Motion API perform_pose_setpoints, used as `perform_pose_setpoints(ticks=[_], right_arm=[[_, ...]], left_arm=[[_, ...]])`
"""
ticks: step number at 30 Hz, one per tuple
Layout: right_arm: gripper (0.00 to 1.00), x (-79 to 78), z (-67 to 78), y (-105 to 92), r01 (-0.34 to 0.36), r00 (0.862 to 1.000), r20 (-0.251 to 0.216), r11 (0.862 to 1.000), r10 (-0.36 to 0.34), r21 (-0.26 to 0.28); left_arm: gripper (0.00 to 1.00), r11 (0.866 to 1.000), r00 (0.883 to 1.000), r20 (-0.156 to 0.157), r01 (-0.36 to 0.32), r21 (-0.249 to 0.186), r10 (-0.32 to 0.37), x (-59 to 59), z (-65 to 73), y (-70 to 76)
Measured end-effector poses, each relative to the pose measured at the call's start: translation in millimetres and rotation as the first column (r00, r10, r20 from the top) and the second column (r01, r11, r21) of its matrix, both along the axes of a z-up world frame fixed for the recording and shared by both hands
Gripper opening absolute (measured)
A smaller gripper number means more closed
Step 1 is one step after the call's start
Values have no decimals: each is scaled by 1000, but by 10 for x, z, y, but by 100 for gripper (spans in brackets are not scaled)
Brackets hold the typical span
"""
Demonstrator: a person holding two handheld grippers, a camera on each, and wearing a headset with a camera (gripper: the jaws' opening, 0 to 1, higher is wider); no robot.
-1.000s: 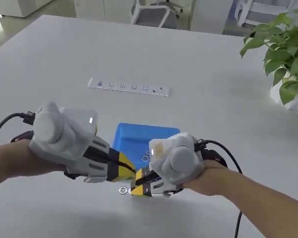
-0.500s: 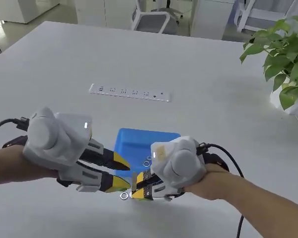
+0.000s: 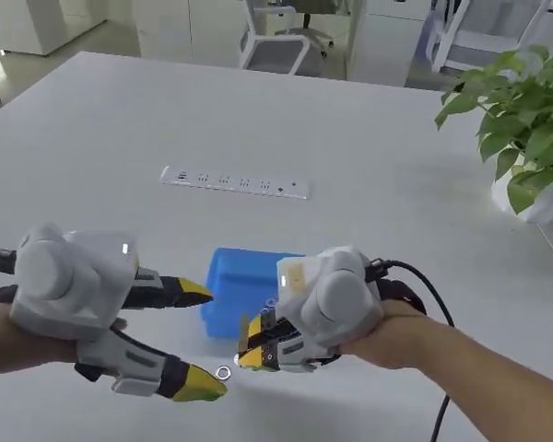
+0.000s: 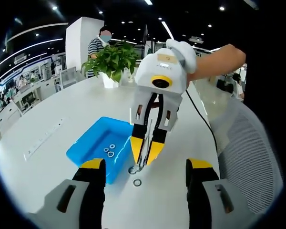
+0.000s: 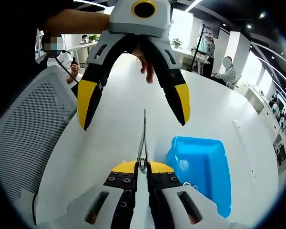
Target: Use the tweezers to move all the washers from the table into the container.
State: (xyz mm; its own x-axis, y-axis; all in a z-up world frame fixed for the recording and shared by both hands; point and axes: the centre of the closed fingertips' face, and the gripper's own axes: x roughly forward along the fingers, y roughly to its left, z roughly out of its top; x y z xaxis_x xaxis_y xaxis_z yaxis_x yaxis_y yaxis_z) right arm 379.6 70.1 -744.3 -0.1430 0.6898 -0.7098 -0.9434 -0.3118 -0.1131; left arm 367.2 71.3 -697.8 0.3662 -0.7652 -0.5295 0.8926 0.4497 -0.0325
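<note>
washers (image 4: 137,182) first: saw two loose on the white bench (image 3: 369,184), just beside the near wall of the blue container (image 4: 88,145), and several more lying inside it. held the tweezers (image 5: 143,133) in the right claw (image 5: 143,167), jaws pressed together on them, thin tips pointed down close to the loose pair; could not tell whether touching. held the left claw (image 3: 215,343) spread wide, pinching nothing, low over the bench and facing the right claw from near the container. noted a white power strip (image 3: 235,182) farther back on the bench and a leafy potted plant (image 3: 525,120) near its far right edge.
</note>
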Motion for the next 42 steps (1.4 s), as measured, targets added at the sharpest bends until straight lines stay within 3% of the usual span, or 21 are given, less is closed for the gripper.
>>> perform_pose_setpoints(ticks=[8,14,28,42], right_arm=[[8,32,153,-21,4,1000,-9,1000,-4,3],[8,86,280,-31,14,1000,-8,1000,-14,10],[8,316,544,37,24,1000,15,999,-25,44],[9,612,533,146,31,998,50,997,-34,64]], left_arm=[[88,998,998,-22,-53,-37,52,-36,19,19],[99,995,996,-19,-89,-48,89,-74,18,39],[99,989,990,-28,-137,-46,136,-138,13,115],[99,987,988,-28,-153,-54,152,-171,42,120]])
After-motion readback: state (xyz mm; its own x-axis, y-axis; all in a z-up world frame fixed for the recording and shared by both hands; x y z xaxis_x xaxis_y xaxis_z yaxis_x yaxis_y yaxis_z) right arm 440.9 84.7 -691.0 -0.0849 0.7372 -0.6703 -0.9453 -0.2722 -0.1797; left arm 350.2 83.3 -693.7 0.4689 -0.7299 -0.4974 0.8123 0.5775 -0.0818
